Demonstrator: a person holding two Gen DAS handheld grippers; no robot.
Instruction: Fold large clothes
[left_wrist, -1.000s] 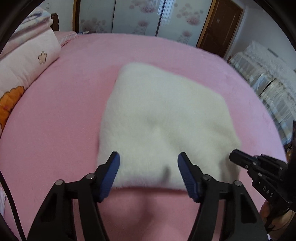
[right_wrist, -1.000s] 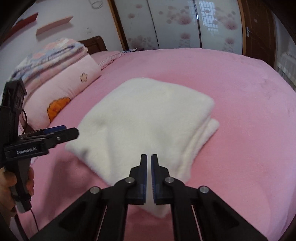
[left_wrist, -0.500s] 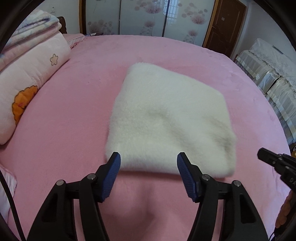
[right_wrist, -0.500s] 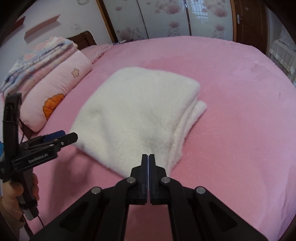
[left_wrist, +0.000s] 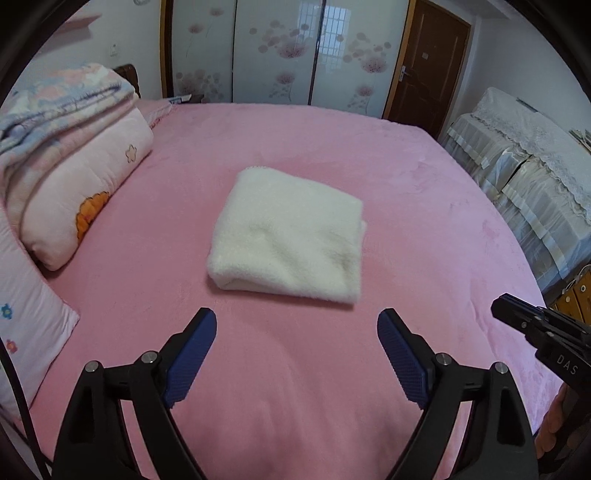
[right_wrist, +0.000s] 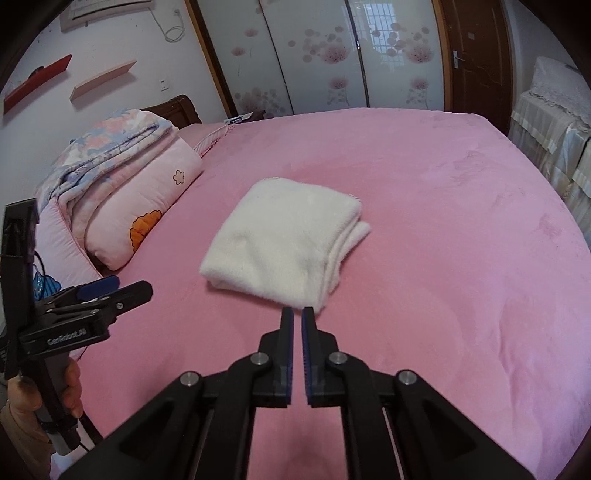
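Above the pink bed (left_wrist: 424, 221), the left gripper (left_wrist: 296, 334) has just spread wide, empty; the right gripper (right_wrist: 297, 314) has just parted slightly, clear of the folded white garment (right_wrist: 284, 243).

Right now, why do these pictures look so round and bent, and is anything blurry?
Left wrist view: fisheye lens bows the wardrobe doors, dark corners frame the picture; the white folded garment is sharp under soft daylight. Right wrist view: same bending and corners, garment crisp, no glare, only faint shadows.
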